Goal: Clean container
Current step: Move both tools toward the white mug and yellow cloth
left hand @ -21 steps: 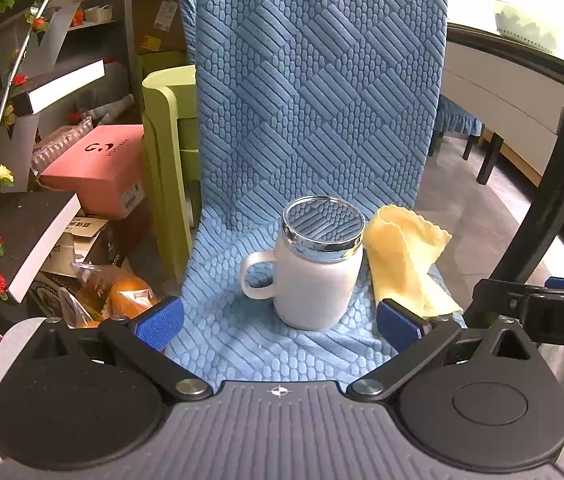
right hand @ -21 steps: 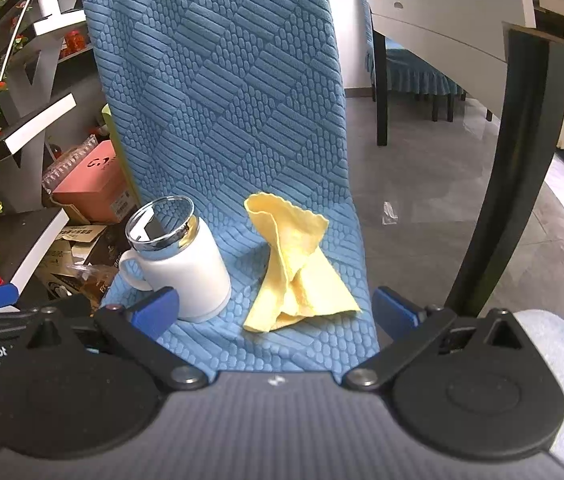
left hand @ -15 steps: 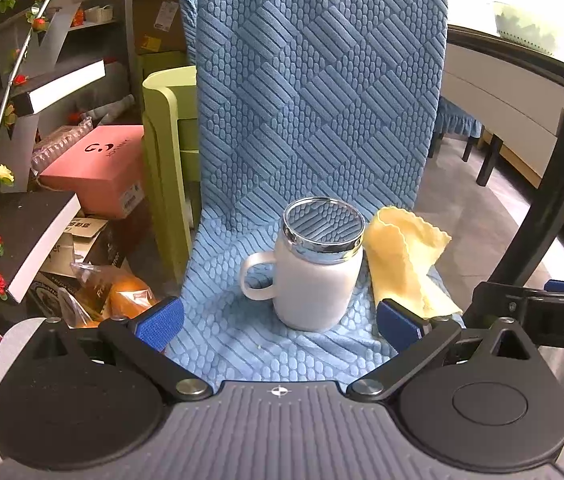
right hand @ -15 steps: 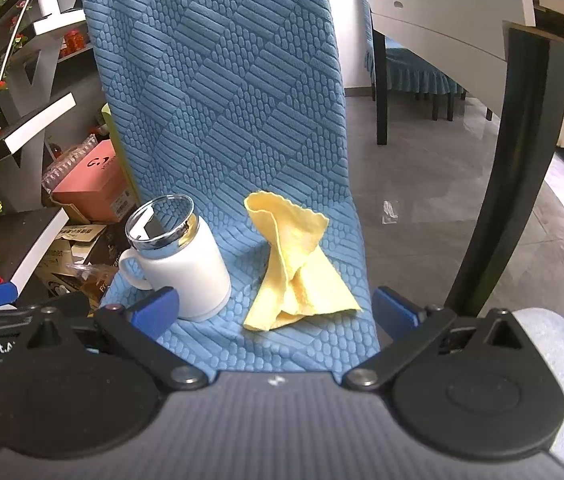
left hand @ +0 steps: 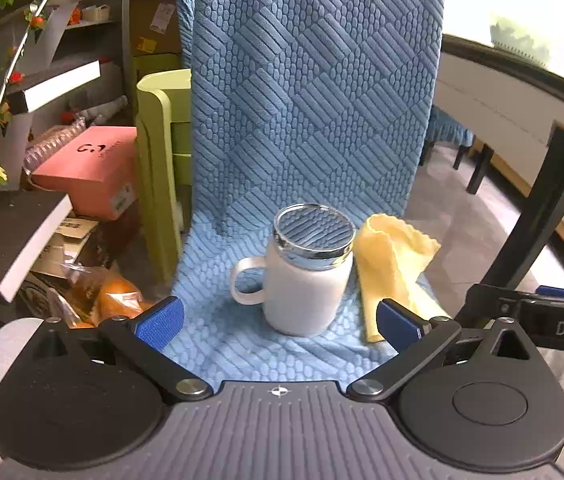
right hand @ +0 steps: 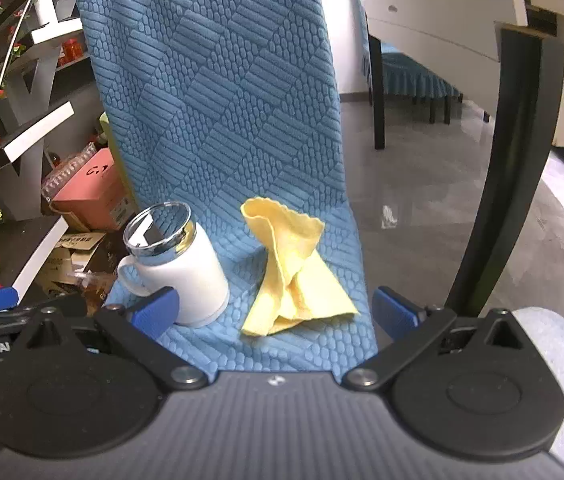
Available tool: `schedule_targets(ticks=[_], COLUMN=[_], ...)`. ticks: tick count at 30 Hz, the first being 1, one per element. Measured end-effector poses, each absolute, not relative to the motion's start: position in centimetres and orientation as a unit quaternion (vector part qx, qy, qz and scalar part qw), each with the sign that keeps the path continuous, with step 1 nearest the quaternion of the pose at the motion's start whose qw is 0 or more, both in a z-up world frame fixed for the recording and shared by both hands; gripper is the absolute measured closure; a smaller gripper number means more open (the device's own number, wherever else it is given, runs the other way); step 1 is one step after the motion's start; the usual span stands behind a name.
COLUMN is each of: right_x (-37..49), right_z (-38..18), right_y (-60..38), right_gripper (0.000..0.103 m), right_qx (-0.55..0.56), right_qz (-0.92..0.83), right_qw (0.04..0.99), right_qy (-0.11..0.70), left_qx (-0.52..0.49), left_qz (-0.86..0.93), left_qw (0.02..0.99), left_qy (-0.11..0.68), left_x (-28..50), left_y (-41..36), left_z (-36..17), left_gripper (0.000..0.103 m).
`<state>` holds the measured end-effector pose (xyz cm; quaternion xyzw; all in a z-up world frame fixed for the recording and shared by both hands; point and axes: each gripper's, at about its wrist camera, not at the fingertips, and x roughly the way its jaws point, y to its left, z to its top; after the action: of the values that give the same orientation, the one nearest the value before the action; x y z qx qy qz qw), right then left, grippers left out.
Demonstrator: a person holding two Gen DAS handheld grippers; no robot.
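Note:
A white mug (left hand: pixel 306 284) with a shiny metal rim and a handle on its left stands upright on a blue textured chair seat (left hand: pixel 242 344). To its right lies a crumpled yellow cloth (left hand: pixel 394 256). My left gripper (left hand: pixel 278 320) stands open just short of the mug, its blue pads wide on either side. In the right wrist view the mug (right hand: pixel 180 270) is at the left and the yellow cloth (right hand: pixel 294 276) at the middle. My right gripper (right hand: pixel 274 312) is open in front of the cloth, nothing between its fingers.
The chair's tall blue back (left hand: pixel 314 92) rises behind the mug. At the left are a green stool (left hand: pixel 162 152), a pink box (left hand: pixel 90 168) and shelves with clutter and a flower garland. A black table leg (right hand: pixel 514 168) and a white table stand at the right over grey floor.

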<state>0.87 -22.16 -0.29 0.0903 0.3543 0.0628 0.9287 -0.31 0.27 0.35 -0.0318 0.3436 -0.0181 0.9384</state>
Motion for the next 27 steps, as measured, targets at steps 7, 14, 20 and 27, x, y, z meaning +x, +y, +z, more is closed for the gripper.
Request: schedule_targets(ticks=[7, 14, 20, 27], right_x=[0.72, 0.48, 0.49, 0.57], right_z=[-0.16, -0.19, -0.29, -0.42], right_y=[-22.07, -21.92, -21.96, -21.83], right_gripper=[0.000, 0.000, 0.000, 0.000], right_qx=[0.091, 0.081, 0.079, 0.078], right_qz=[0.065, 0.063, 0.058, 0.063], right_qw=[0.935, 0.943, 0.942, 0.938], right_qy=[0.337, 0.317, 0.321, 0.332], left_qx=[-0.030, -0.033, -0.024, -0.016], left_qz=[-0.018, -0.022, -0.025, -0.024], left_qw=[0.939, 0.944, 0.945, 0.945], left_qy=[0.341, 0.329, 0.326, 0.325], left_x=[-0.30, -0.59, -0.91, -0.88], left_y=[0.11, 0.30, 0.06, -0.13], left_z=[0.39, 0.66, 0.79, 0.67], left_gripper=[0.000, 0.000, 0.000, 0.000])
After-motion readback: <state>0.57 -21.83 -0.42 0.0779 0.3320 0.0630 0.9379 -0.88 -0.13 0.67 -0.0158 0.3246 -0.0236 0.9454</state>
